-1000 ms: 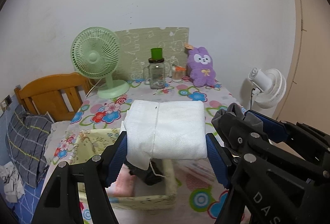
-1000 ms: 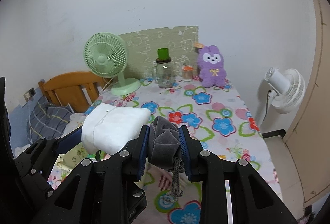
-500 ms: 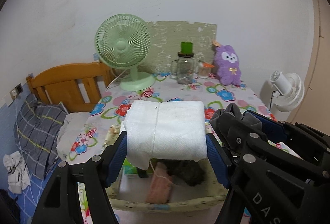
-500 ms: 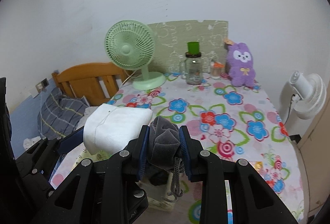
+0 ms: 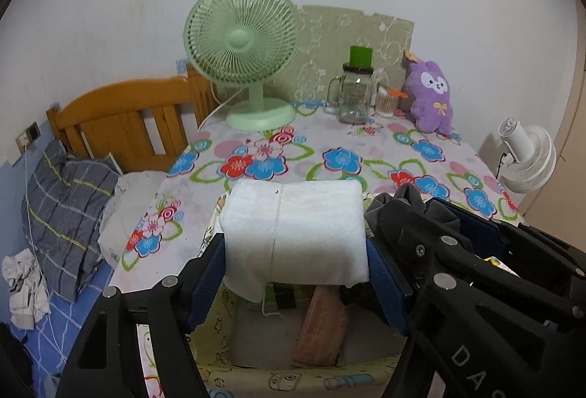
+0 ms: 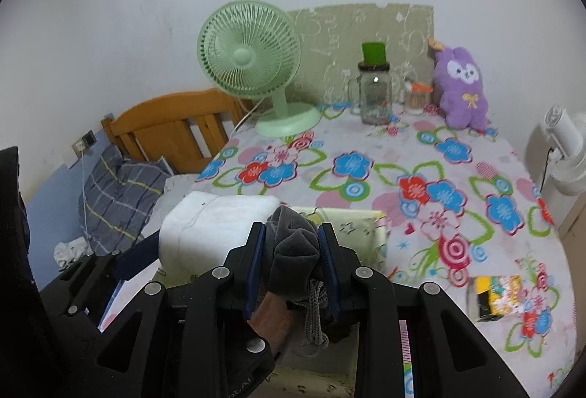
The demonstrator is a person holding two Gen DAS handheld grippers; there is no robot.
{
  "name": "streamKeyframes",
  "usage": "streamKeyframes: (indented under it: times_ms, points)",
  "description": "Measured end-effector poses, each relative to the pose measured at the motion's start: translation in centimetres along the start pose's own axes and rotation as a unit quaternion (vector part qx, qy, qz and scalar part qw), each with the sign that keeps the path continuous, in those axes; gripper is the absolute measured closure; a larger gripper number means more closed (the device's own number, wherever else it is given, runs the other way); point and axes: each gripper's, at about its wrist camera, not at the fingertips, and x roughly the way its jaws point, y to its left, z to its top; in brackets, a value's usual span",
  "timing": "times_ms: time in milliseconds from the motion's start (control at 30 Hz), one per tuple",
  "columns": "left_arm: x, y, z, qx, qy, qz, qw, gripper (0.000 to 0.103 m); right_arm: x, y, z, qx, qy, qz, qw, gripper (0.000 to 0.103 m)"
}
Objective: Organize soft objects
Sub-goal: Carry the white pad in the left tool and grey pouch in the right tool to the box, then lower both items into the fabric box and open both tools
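Both tools match — the left gripper [image 5: 296, 273] and right gripper [image 6: 292, 268] are matte black frames with silver screws and ribbed blue pads [image 5: 207, 275]

A folded white towel [image 5: 295, 233] and bunched grey cloth [image 6: 293, 251] (drawstring dangling) are held above a fabric bin [image 5: 293, 374].

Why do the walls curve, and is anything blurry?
Both wrist views are fisheye, so edges bow and corners go black. The right view smears the tablecloth and yellow box; the left view keeps the white towel sharp.
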Motion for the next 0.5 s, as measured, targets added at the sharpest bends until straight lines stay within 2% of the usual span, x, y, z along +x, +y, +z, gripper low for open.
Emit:
streamKeyframes:
  times_ms: [167,400,500]
  points:
    - [1.4,0.8,-0.4,-0.005,0.017,0.001,0.9998,0.024,1.9,0.5,-0.3,-0.004,0.018,0.0,1.0,0.07]
    - [2.4,1.2,-1.0,-0.009,0.027,0.0,0.9996,0.011,3.9,0.7,-0.7,-0.012,0.035,0.001,0.999,0.071]
    - [2.6,1.2,-1.2,-0.004,0.033,-0.007,0.9994,0.009,4.7,0.6,-0.8,-0.012,0.044,0.004,0.999,0.071]
